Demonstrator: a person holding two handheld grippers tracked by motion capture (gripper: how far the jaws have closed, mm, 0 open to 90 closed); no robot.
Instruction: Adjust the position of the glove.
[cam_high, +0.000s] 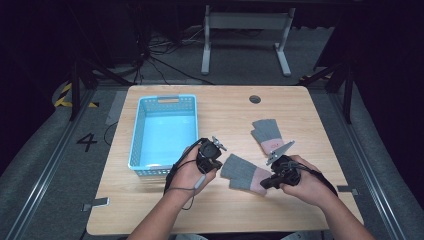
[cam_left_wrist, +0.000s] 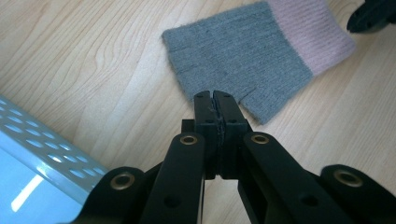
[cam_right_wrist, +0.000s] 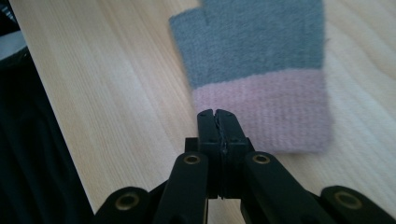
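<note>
Left claw: your left gripper (cam_left_wrist: 216, 95) had its jaws pressed together at the finger-end edge of the near glove (cam_high: 245, 173). From the left gripper view I could not tell whether any knit was caught between the pads.

Right claw: your right gripper (cam_right_wrist: 217, 114) was also closed tight, tips over the pink cuff (cam_right_wrist: 261, 109) of that same glove, with no fold visibly pinched.

Glove in hand: it lay flat on the table (cam_high: 220, 210) between your two hands, grey body toward the left gripper, cuff toward the right.

Second glove: the other glove (cam_high: 268, 135) lay apart from it, farther back on the right.

Basket: the blue basket (cam_high: 134, 145) stood just beside your left hand (cam_high: 192, 172), to its left.

Step, as I judged it: you were lining up to take the near glove by both ends.

How to do it well: closed jaws cannot bite flat knit, so you needed to part them first, then set one pad down onto the fabric edge and scoop a fold before closing.

Grip point: the ribbed cuff looked the thicker, surer hold; the thin finger end would likely slip.

Risk: pushing closed tips sideways would only have slid the glove along the smooth wood.
</note>
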